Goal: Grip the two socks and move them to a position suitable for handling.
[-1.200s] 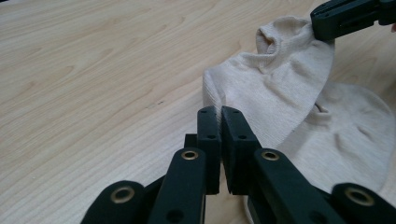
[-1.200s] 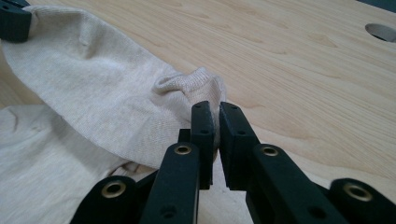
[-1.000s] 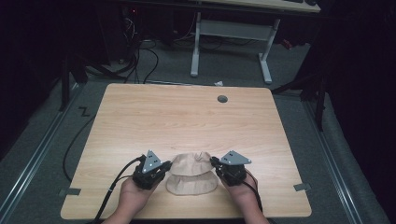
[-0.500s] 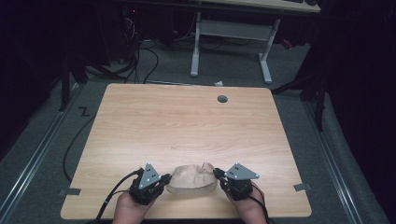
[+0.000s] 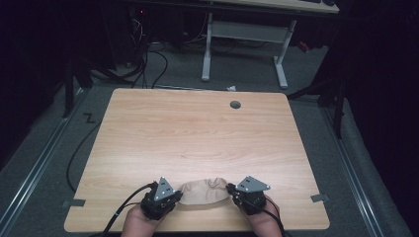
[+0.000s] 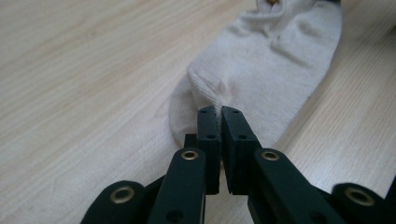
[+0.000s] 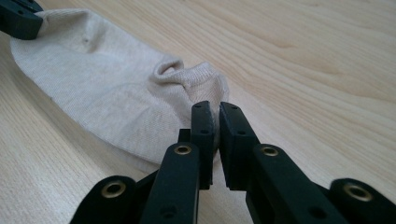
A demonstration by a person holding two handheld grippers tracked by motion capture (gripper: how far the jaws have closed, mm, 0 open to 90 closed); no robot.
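A beige sock (image 5: pixel 203 192) is stretched flat near the front edge of the wooden table (image 5: pixel 197 133), held between the 2 grippers. The left gripper (image 6: pixel 220 111) is clamped on a pinch of fabric at 1 end of the sock, with a small ridge of knit drawn up between its jaws. The right gripper (image 7: pixel 214 108) is clamped on the opposite end, where the cloth is bunched into a fold just ahead of the jaws.

The step in hand is judged to be laying the sock out straight. It is best done with both grips kept firm and low, so that the cloth is dragged flat along the table rather than lifted. An even pull should be shared between the 2 ends; a tug from 1 side alone could slip the thin pinch out of the other. The bunched fold near the right gripper should be eased out before release.
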